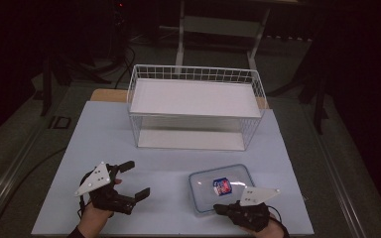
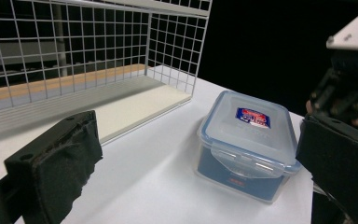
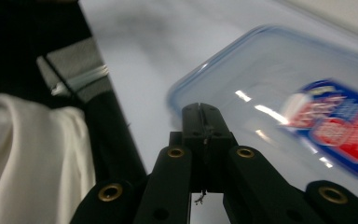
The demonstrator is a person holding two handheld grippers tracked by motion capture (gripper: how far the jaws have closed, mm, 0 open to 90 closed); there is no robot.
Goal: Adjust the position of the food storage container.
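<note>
At the near edge of the pale blue table (image 1: 129,148), the right gripper (image 1: 230,208) hovers with jaws pressed together, empty, at the near rim of the clear rectangular plastic box with a blue-rimmed clip lid (image 1: 222,187). The left gripper (image 1: 135,179), jaws wide apart, waits to the box's left. The step looks like an approach; next, likely a grasp and a lift toward the white wire basket (image 1: 196,74) beyond. The left gripper view reveals the box's front latch (image 2: 238,161), unseen from above.
</note>
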